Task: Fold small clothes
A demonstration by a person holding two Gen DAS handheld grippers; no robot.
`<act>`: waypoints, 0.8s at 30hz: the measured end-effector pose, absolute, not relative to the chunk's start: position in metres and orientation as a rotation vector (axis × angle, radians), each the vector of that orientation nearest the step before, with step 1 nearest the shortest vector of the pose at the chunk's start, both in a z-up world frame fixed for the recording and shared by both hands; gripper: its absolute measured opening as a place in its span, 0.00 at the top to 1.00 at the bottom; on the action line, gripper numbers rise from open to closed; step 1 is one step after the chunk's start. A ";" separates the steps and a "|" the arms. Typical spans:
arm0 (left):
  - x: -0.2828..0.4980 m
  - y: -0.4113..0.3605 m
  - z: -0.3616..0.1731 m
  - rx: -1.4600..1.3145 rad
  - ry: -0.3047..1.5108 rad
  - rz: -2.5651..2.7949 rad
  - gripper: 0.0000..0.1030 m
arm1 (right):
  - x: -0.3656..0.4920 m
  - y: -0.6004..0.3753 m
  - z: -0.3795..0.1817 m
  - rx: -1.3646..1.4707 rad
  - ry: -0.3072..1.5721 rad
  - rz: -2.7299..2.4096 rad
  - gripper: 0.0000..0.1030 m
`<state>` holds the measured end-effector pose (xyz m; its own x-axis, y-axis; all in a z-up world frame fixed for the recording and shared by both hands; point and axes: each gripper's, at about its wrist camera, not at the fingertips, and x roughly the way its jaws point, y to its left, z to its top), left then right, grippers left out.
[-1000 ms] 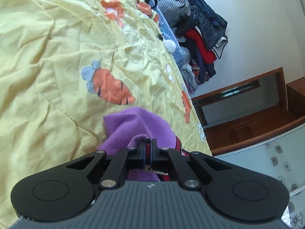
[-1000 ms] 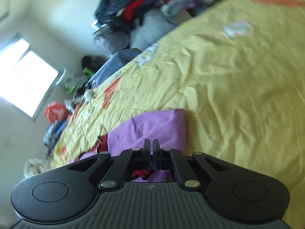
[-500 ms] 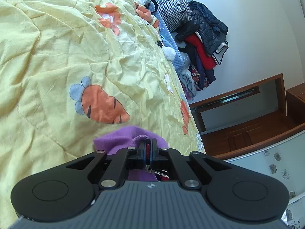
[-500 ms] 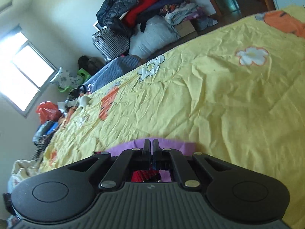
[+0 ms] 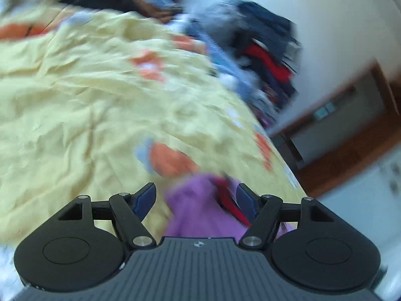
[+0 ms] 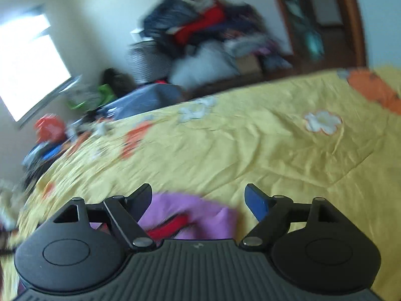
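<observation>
A: Both grippers have let go since half a second back. They were pinched shut on the purple garment; now left gripper and right gripper stand spread wide, nothing between the fingers.

B: Garment position?

A: Garment lies on the quilt, just ahead of both tools. Left view: a rumpled purple mound between the spread fingers, not touching either blue pad that I can tell. Red trim runs along its right side. Right view: garment sits low between the fingers, nearer the left one, with red trim showing at a fold.

B: Folded?

A: Bunched, layers overlapping. Cannot tell how neat; both views are motion-blurred.

B: Beyond it?

A: Yellow quilt, creased, printed with an orange carrot just past the garment. Right view shows the quilt with a white flower and another carrot at the far right edge.

B: Farther?

A: Clothes pile past the bed's far edge, dark jackets with something red. Same pile in the right view, against the wall. Bright window at left. Wooden door frame at right in the left view.
</observation>
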<state>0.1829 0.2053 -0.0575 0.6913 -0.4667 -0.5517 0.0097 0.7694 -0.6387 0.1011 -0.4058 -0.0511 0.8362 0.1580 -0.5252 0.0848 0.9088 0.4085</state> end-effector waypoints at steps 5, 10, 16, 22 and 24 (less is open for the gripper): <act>0.125 0.138 -0.059 -0.488 0.821 -0.492 0.22 | 0.047 -0.339 -0.062 0.309 0.638 0.187 0.21; 0.102 0.107 -0.101 -0.240 0.875 -0.405 0.32 | 0.060 -0.285 -0.099 0.167 0.761 0.179 0.22; 0.073 0.121 -0.091 -0.155 0.909 -0.274 0.34 | 0.052 -0.304 -0.098 0.103 0.748 0.080 0.22; 0.083 0.085 -0.067 -0.120 0.809 -0.225 0.10 | 0.037 -0.274 -0.075 0.039 0.643 0.075 0.15; 0.099 0.068 -0.068 -0.125 0.801 -0.221 0.10 | 0.053 -0.260 -0.076 -0.005 0.625 0.038 0.15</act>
<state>0.0987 0.0684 -0.0685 0.6748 -0.2428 -0.6969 0.1484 0.9697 -0.1941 0.0531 -0.2600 -0.0758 0.8100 0.0343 -0.5854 -0.0373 0.9993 0.0070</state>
